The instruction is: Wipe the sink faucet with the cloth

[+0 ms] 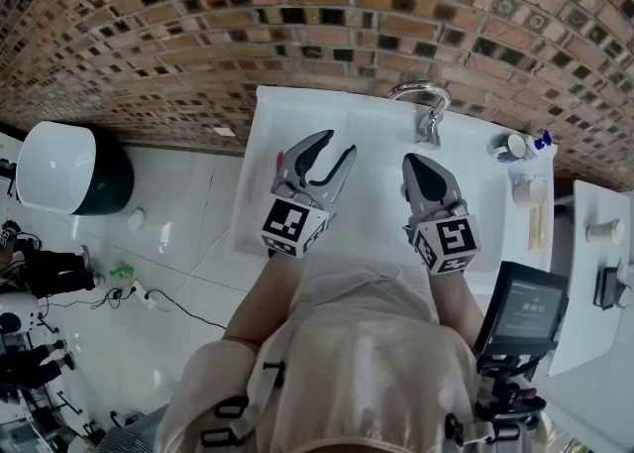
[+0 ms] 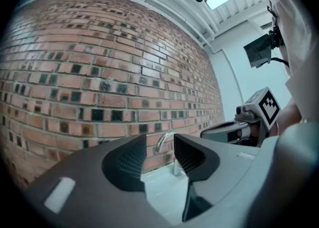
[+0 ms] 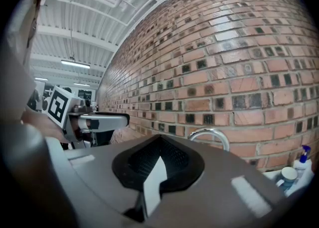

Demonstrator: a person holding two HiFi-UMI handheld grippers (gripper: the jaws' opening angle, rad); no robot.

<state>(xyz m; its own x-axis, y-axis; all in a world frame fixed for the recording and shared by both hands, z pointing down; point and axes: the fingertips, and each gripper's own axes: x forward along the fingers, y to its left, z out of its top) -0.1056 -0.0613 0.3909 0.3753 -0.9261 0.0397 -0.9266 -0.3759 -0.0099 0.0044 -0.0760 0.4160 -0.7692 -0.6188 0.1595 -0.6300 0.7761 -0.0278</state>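
L gripper (image 1: pixel 341 143): jaws spread, nothing btwn the pads. In its own view (image 2: pixel 159 148) the gap frames the faucet (image 2: pixel 163 138), which stands well beyond the tips and isn't touched. Held about level over the white sink (image 1: pixel 267 193). Its marker cube (image 1: pixel 294 226) sits at 6 o'clock of the jaws, next to the person's body.

R gripper (image 1: pixel 414 162): jaws pressed together, tips meeting and pinching nothing. In its own view (image 3: pixel 158 144) only a pale sliver shows under the closed tips. It tilts slightly down, w/ its marker cube (image 1: pixel 448 243) at 6 o'clock. The 2 grippers are side by side, apart, both pointing at the brick wall (image 1: pixel 297 15).

Faucet: chrome, curved spout, at the back edge of the sink against the wall. In the head view it sits at 12 o'clock of the R gripper and approx 1 o'clock of the L gripper, clear of both. In the R gripper view its arc (image 3: pixel 212 133) rises just past the closed jaws at about 1 o'clock.

Farther out, a cup (image 1: pixel 510 147) and a blue-topped bottle (image 1: pixel 540 139) stand on the counter at approx 2 o'clock of the R gripper, near the wall. The R gripper view shows them low at 4 o'clock.
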